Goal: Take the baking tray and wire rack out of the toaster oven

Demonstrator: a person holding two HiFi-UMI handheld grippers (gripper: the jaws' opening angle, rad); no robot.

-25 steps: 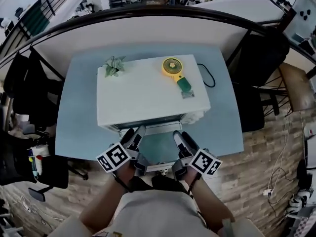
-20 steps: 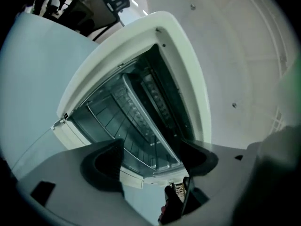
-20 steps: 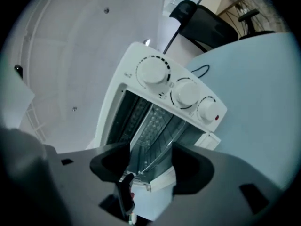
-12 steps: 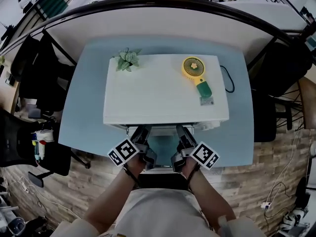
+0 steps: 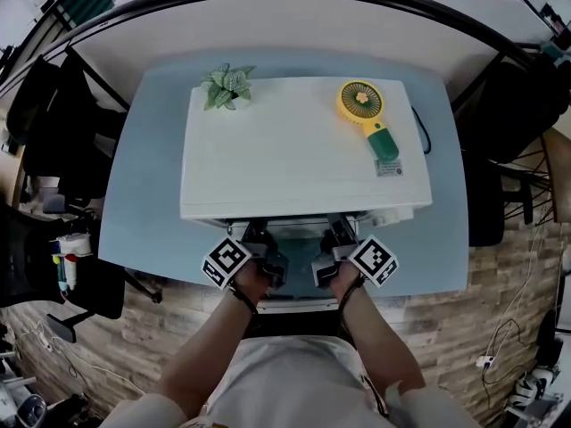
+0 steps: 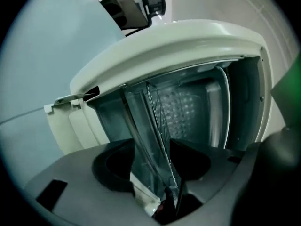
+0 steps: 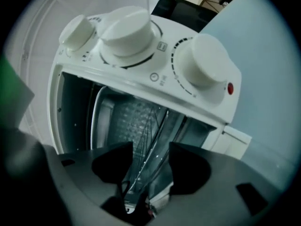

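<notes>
- The baking tray [image 6: 141, 142] and the wire rack [image 6: 159, 121] are seen inside the toaster oven [image 5: 303, 150], one close against the other, with their front edges at the oven's mouth.
- In the left gripper view, both edges are framed between the jaws of the left gripper [image 6: 151, 147]. These jaws have just been closing, but no firm clamp on the metal can be made out, so the claw is counted as released.
- In the right gripper view, the same tray [image 7: 162, 126] and rack [image 7: 143, 126] are caught between the jaws of the right gripper [image 7: 150, 149]. These jaws have also just been closing. A sliver of gap is left beside the wires, so this claw is released too.
- In the head view, both grippers [image 5: 259, 239] [image 5: 337, 237] are held side by side at the oven's front, over the lowered door [image 5: 294, 261].
- Three white knobs [image 7: 128, 29] are set along the oven's control panel.
- A yellow hand fan [image 5: 364, 107] and a small plant [image 5: 225, 86] are placed on the oven's top.
- The oven is carried by a pale blue table [image 5: 134, 221].
</notes>
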